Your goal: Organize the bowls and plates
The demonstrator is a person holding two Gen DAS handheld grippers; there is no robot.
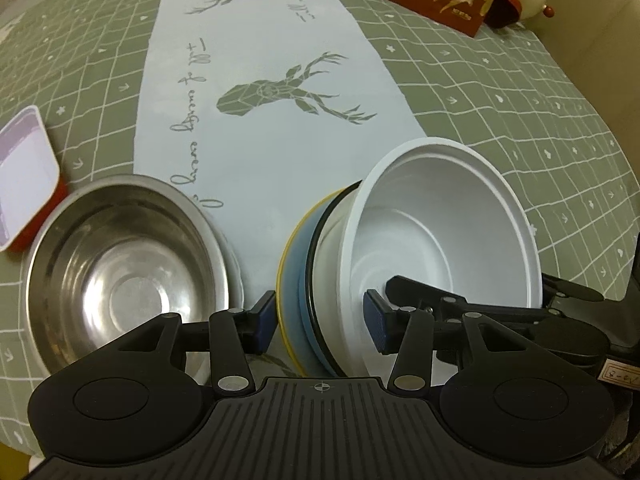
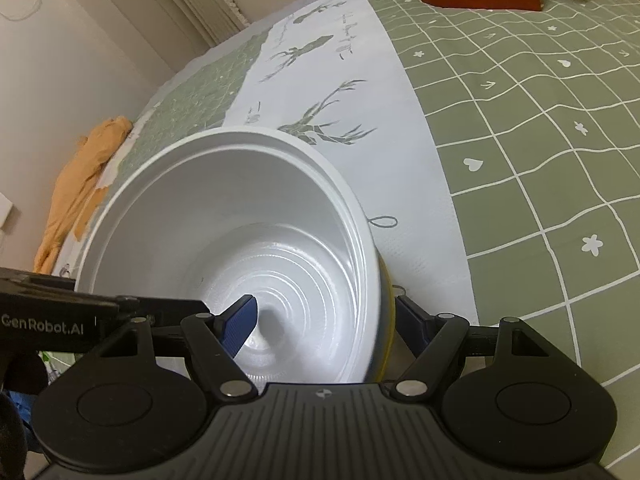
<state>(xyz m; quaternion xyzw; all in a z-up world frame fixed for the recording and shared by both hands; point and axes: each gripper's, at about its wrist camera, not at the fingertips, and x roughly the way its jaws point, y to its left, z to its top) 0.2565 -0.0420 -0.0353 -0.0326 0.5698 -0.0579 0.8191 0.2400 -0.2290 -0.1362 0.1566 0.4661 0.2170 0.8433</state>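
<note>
**White bowl tilted in a two-gripper hold**

White plastic bowl [image 1: 444,224] sits nested on a yellow-rimmed plate [image 1: 289,248] and a black-rimmed dish [image 1: 320,240], all tipped on edge above the green checked tablecloth [image 1: 520,92]. The left gripper [image 1: 320,320] straddles the stack; whether its pads press, I cannot tell. The right gripper [image 2: 324,320] clamps the same stack. A steel bowl [image 1: 124,264] rests just beside them.

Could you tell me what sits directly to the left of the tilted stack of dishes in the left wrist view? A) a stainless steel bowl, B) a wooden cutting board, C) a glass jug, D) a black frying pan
A: a shiny stainless steel bowl rests upright on the tablecloth, just left of the stack topped by the white bowl.
</note>
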